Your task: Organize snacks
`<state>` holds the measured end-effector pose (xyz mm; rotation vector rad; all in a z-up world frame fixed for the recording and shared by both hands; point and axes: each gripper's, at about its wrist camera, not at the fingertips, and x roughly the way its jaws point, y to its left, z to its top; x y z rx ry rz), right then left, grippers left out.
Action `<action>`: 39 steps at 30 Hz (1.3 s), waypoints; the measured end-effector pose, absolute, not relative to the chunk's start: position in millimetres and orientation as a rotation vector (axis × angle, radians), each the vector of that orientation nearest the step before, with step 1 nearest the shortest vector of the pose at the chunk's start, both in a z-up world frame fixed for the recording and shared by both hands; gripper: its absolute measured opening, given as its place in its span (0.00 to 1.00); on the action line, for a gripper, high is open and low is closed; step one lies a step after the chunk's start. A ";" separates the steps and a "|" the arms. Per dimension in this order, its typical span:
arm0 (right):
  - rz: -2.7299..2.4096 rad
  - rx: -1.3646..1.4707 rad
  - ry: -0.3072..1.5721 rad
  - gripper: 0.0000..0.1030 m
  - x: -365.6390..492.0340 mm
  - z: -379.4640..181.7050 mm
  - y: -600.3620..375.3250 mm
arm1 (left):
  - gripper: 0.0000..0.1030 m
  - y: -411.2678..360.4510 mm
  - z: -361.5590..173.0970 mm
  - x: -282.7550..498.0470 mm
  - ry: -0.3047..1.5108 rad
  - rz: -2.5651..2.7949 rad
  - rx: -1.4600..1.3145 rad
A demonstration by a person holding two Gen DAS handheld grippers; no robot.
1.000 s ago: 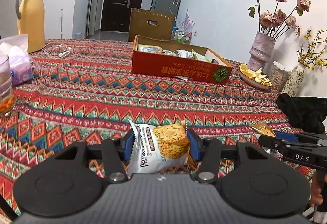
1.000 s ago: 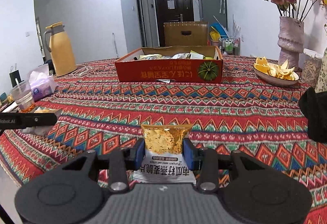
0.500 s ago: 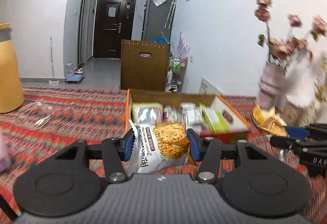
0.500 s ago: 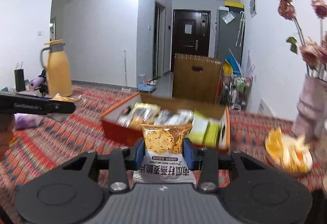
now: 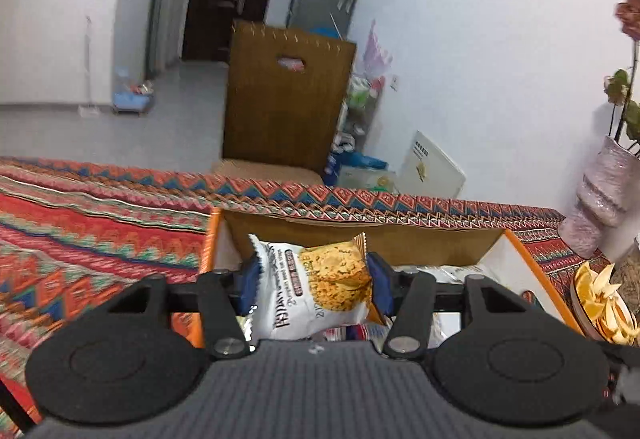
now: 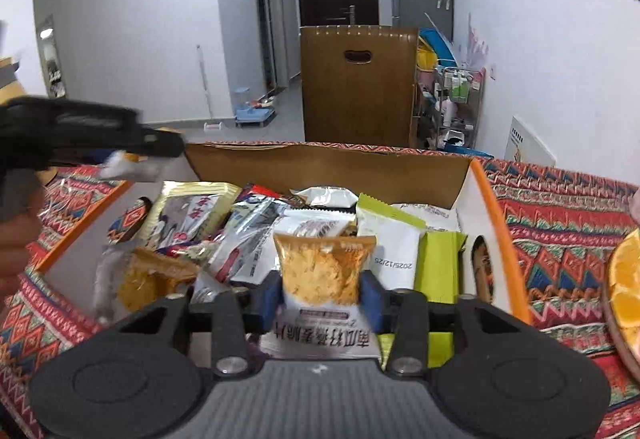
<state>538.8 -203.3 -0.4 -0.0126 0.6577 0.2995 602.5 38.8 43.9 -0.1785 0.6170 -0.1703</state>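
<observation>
L gripper [image 5: 312, 285] pinched cracker packet [image 5: 316, 285], long axis crosswise. R gripper [image 6: 322, 289] pinched crisp packet [image 6: 325, 271] upright, over snack box [image 6: 496, 239] on patterned tablecloth [image 6: 560, 223].

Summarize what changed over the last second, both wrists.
Both grippers travelled forward from the near table edge to over the box. The left gripper now hangs above its left end, the right gripper above the piled packets. Unchanged: each stays clamped on its snack packet; nothing released.
</observation>
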 end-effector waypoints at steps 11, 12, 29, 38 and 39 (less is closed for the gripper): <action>0.301 0.010 0.575 0.67 520.9 28.0 -219.9 | 0.97 54.2 60.7 580.4 0.538 -0.190 -0.158; 0.300 0.008 0.571 0.67 517.8 31.5 -220.7 | 0.97 55.9 64.6 573.1 0.540 -0.190 -0.159; 0.304 -0.059 0.429 0.86 373.7 132.5 -262.0 | 1.00 53.7 161.5 353.9 0.492 -0.269 -0.032; 0.305 -0.072 0.354 0.90 252.1 150.0 -278.7 | 1.00 55.2 172.0 204.8 0.395 -0.229 -0.030; 0.306 -0.072 0.341 0.95 235.0 150.6 -280.3 | 1.00 54.8 170.6 188.7 0.381 -0.223 -0.029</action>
